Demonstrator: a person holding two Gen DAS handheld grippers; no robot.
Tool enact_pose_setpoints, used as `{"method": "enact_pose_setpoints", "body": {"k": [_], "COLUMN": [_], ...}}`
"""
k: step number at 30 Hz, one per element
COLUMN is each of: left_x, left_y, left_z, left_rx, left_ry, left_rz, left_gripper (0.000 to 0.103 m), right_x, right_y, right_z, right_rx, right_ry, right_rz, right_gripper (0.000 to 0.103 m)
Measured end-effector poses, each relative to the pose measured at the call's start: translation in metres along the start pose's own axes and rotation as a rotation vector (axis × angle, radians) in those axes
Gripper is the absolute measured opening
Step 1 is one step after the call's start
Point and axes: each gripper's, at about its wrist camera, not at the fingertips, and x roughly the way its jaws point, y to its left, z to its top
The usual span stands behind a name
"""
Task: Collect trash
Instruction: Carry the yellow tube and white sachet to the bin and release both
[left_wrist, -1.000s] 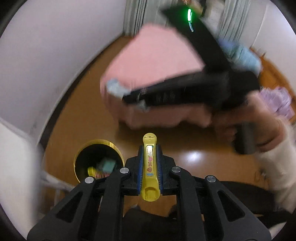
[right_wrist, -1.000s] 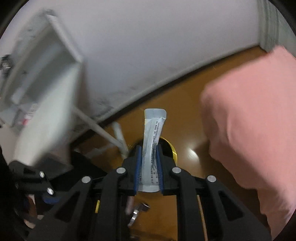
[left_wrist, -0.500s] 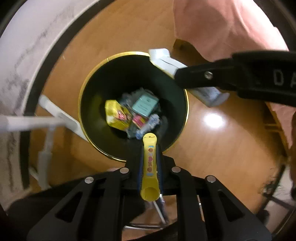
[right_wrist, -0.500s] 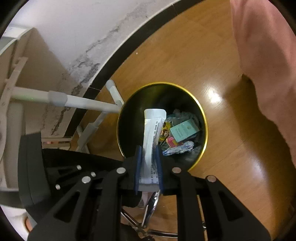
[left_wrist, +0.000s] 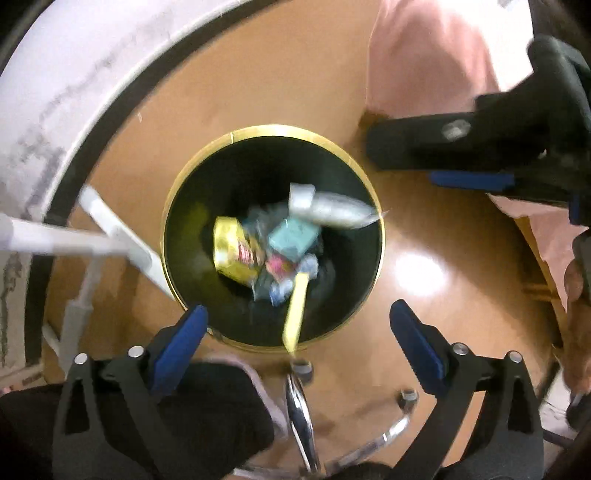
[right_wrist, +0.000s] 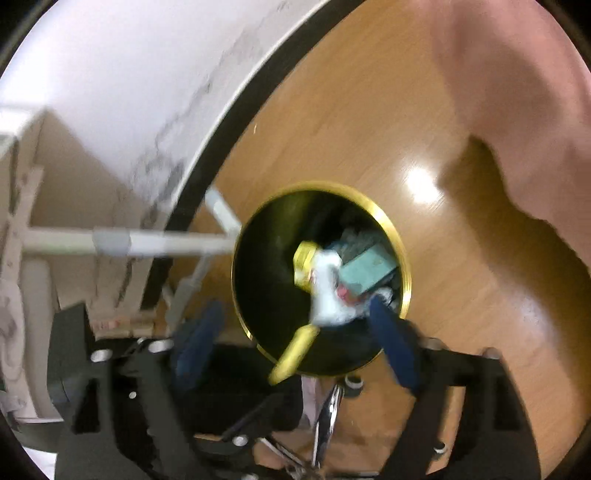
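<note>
A black trash bin with a gold rim (left_wrist: 173, 206) (right_wrist: 404, 258) stands on the wood floor below both grippers. My left gripper (left_wrist: 299, 339) is open above its near rim. A yellow stick wrapper (left_wrist: 297, 310) (right_wrist: 293, 354) falls free into the bin. My right gripper (right_wrist: 295, 339) is open over the bin; it also shows in the left wrist view (left_wrist: 469, 162). A white sachet (left_wrist: 332, 208) (right_wrist: 327, 291) falls, blurred, into the bin. Several wrappers and a teal box (left_wrist: 293, 238) lie inside.
A pink cloth-covered piece (left_wrist: 428, 62) (right_wrist: 524, 96) stands beyond the bin. White frame bars (left_wrist: 74, 236) (right_wrist: 147, 242) and a white wall with black skirting (right_wrist: 207, 158) are at the left. A chrome chair base (left_wrist: 303, 417) is below.
Both grippers have opened over the bin. The yellow stick wrapper and the white sachet have left the jaws and are dropping into the bin.
</note>
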Motion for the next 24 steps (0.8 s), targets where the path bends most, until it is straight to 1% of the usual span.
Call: {"method": "enact_pose_setpoints", "body": {"k": [2, 4, 5, 7, 8, 9, 10, 11, 12, 13, 14, 16, 18, 19, 21, 22, 23, 24], "left_x": [-0.006, -0.017, -0.024, -0.041, -0.056, -0.074, -0.091, -0.116, -0.142, -0.166, -0.196, -0.245, -0.296, -0.319, -0.352, -0.369, -0.379, -0.391], "left_y": [-0.011, -0.028, -0.040, -0.067, -0.085, -0.103, -0.116, -0.131, -0.142, -0.148, -0.151, -0.146, -0.122, -0.103, -0.062, -0.034, -0.013, 0.017], "left_z": [-0.001, -0.005, -0.008, -0.011, -0.013, -0.014, -0.014, -0.015, -0.017, -0.017, -0.018, -0.021, -0.028, -0.034, -0.048, -0.059, -0.068, -0.082], "left_rx": [0.046, 0.102, 0.138, 0.201, 0.243, 0.288, 0.329, 0.375, 0.405, 0.421, 0.431, 0.441, 0.405, 0.367, 0.285, 0.226, 0.182, 0.114], "left_ry": [-0.011, -0.044, -0.065, -0.102, -0.133, -0.167, -0.202, -0.255, -0.314, -0.366, -0.432, -0.540, -0.650, -0.699, -0.767, -0.796, -0.810, -0.827], "left_rz": [-0.014, -0.028, -0.033, -0.074, -0.109, -0.141, -0.164, -0.188, -0.206, -0.218, -0.233, -0.232, -0.187, -0.164, -0.108, -0.061, -0.027, 0.025], "left_gripper": [0.096, 0.096, 0.096, 0.096, 0.096, 0.096, 0.096, 0.096, 0.096, 0.096, 0.096, 0.096, 0.096, 0.096, 0.096, 0.096, 0.096, 0.096], "right_x": [-0.027, -0.057, -0.076, -0.121, -0.135, -0.156, -0.172, -0.194, -0.206, -0.224, -0.235, -0.260, -0.282, -0.290, -0.297, -0.298, -0.297, -0.295], "right_y": [-0.022, -0.042, -0.055, -0.080, -0.088, -0.099, -0.108, -0.119, -0.125, -0.131, -0.134, -0.136, -0.117, -0.096, -0.047, -0.011, 0.015, 0.056], "right_z": [-0.007, -0.019, -0.029, -0.057, -0.066, -0.081, -0.092, -0.105, -0.111, -0.118, -0.120, -0.119, -0.113, -0.107, -0.092, -0.085, -0.080, -0.077], "right_rx": [0.038, 0.075, 0.098, 0.131, 0.137, 0.150, 0.163, 0.189, 0.211, 0.240, 0.258, 0.313, 0.336, 0.309, 0.187, 0.089, 0.024, -0.073], "right_ry": [-0.053, -0.110, -0.146, -0.237, -0.265, -0.306, -0.335, -0.372, -0.399, -0.448, -0.484, -0.562, -0.653, -0.700, -0.746, -0.763, -0.772, -0.788], "right_rz": [-0.032, -0.068, -0.101, -0.210, -0.253, -0.315, -0.358, -0.414, -0.447, -0.486, -0.508, -0.561, -0.545, -0.534, -0.507, -0.479, -0.457, -0.413], "right_gripper": [0.080, 0.080, 0.081, 0.091, 0.093, 0.094, 0.094, 0.095, 0.096, 0.096, 0.096, 0.096, 0.096, 0.096, 0.096, 0.096, 0.096, 0.096]}}
